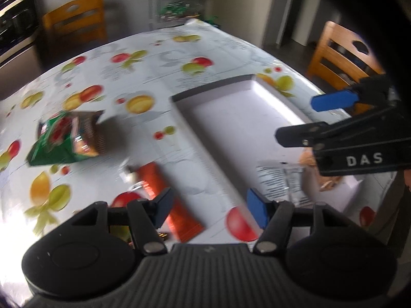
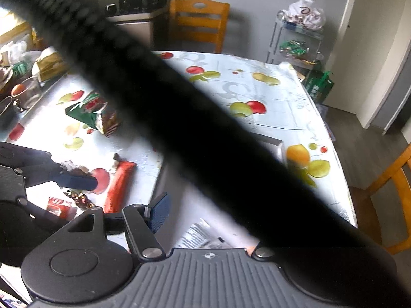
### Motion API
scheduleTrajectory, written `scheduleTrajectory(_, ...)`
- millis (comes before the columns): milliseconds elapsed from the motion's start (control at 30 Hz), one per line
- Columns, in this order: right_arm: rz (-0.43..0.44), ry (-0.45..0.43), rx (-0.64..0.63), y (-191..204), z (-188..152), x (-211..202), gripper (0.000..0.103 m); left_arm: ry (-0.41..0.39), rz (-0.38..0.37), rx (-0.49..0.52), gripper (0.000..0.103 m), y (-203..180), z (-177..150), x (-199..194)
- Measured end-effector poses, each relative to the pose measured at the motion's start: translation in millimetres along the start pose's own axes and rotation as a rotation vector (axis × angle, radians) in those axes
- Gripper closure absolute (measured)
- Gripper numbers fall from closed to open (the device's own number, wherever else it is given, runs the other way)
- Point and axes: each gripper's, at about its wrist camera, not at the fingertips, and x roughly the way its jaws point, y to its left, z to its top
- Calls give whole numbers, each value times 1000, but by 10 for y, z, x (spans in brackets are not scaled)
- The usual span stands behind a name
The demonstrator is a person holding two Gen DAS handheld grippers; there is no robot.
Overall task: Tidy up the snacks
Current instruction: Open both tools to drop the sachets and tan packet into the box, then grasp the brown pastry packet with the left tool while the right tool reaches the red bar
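Both grippers gape empty above the fruit-print tablecloth (image 1: 159,82): left gripper (image 1: 209,208) over the long orange wrapped bar (image 1: 167,195), best pinched across its width; white shallow box (image 1: 244,125) waits beside, right gripper (image 1: 295,118) above it.

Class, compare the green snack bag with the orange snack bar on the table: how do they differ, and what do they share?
The green bag is wide, puffy and crumpled; the orange bar is long, narrow and flat. The green bag lies farther up the table; the orange bar lies nearer the left hand-held gripper. Both lie on the tablecloth, outside the white box.
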Motion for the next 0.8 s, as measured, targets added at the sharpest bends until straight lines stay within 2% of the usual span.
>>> scheduleTrajectory(200, 34, 3, -9, 185, 75, 34, 23, -4, 34, -78, 40, 311, -130, -152)
scheduleTrajectory(467, 91, 9, -40, 508, 132, 81, 23, 15, 110, -187, 40, 770, -409, -322)
scheduleTrajectory(667, 136, 24, -70, 743, 146, 151, 23, 11, 168, -229, 40, 982, -548, -423)
scheduleTrajectory(800, 153, 27, -90, 875, 161, 189, 23, -4, 191, -252, 28, 1067, -608, -467)
